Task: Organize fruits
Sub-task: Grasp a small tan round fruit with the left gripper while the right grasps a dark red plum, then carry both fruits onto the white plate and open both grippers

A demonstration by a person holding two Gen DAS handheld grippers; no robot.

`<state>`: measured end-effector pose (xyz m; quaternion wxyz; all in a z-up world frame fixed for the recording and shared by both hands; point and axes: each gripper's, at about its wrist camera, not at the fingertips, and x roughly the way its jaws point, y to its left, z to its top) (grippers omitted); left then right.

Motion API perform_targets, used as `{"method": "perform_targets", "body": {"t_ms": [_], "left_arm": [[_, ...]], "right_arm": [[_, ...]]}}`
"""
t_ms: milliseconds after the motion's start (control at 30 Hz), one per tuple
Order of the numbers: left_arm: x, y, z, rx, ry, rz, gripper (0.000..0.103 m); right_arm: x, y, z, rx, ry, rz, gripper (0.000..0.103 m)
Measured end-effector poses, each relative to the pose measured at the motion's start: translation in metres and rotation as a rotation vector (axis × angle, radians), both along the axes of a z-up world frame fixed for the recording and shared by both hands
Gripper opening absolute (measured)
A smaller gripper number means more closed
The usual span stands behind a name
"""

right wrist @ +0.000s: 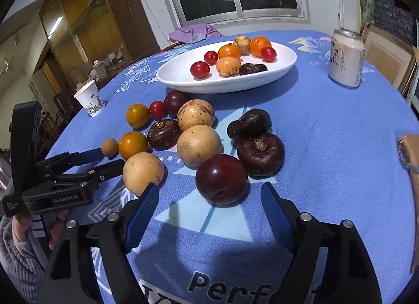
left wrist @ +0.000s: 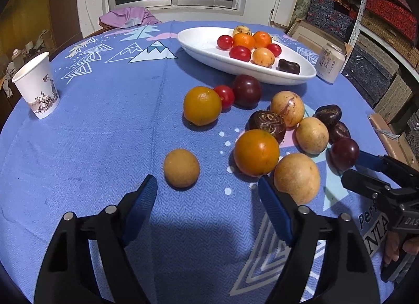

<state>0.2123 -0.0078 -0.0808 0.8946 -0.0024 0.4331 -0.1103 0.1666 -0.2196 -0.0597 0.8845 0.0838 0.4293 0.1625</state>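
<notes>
Left wrist view: a small tan fruit [left wrist: 181,167] is lying on the blue tablecloth [left wrist: 104,133], just ahead of the left gripper [left wrist: 208,194], whose jaws are standing apart, grasping nothing. The right gripper [right wrist: 209,200] is likewise gaping, a dark red plum [right wrist: 221,178] sitting just ahead of its blue pads. Beyond the loose fruit, the white oval dish [right wrist: 183,78] is holding several pieces (cherry tomatoes, mandarins).

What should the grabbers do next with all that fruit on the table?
Probably ease the right gripper forward so its open jaws straddle the dark plum just ahead, then close. The plum lies loose on the cloth, and the white dish already holds some fruit.
</notes>
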Motion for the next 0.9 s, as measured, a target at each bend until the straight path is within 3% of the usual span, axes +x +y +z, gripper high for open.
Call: {"method": "perform_targets", "body": {"t_ms": [133, 167, 200, 233, 267, 300, 333, 633, 800, 900], "left_arm": [[0.004, 0.003, 0.001, -0.043, -0.001, -0.009, 0.073], [0.004, 0.003, 0.001, -0.049, -0.002, -0.012, 0.070], [0.005, 0.002, 0.001, -0.052, -0.003, -0.015, 0.067], [0.004, 0.002, 0.002, -0.054, -0.005, -0.017, 0.062], [0.004, 0.002, 0.002, -0.063, -0.007, -0.025, 0.049], [0.004, 0.002, 0.002, -0.069, -0.007, -0.032, 0.041], [0.004, 0.001, 0.002, -0.063, -0.006, -0.029, 0.025], [-0.010, -0.001, 0.013, -0.053, -0.073, -0.035, 0.025], [-0.024, -0.003, 0.050, -0.050, -0.188, -0.039, 0.026], [-0.018, -0.007, 0.082, -0.042, -0.243, -0.042, 0.026]], "right_arm": [[0.006, -0.005, -0.002, 0.055, 0.013, -0.029, 0.075], [0.007, -0.006, -0.003, 0.065, 0.018, -0.028, 0.068], [0.008, -0.007, -0.003, 0.076, 0.023, -0.027, 0.054], [0.009, -0.008, -0.005, 0.085, 0.032, -0.032, 0.048], [0.010, -0.010, -0.006, 0.099, 0.040, -0.033, 0.040], [0.010, -0.013, -0.007, 0.118, 0.046, -0.033, 0.040], [0.010, -0.014, -0.007, 0.125, 0.047, -0.033, 0.040], [0.002, -0.018, -0.002, 0.134, 0.033, -0.022, 0.039], [-0.008, -0.026, 0.023, 0.145, -0.071, -0.049, 0.039], [0.001, -0.031, 0.056, 0.141, -0.141, -0.060, 0.039]]}}
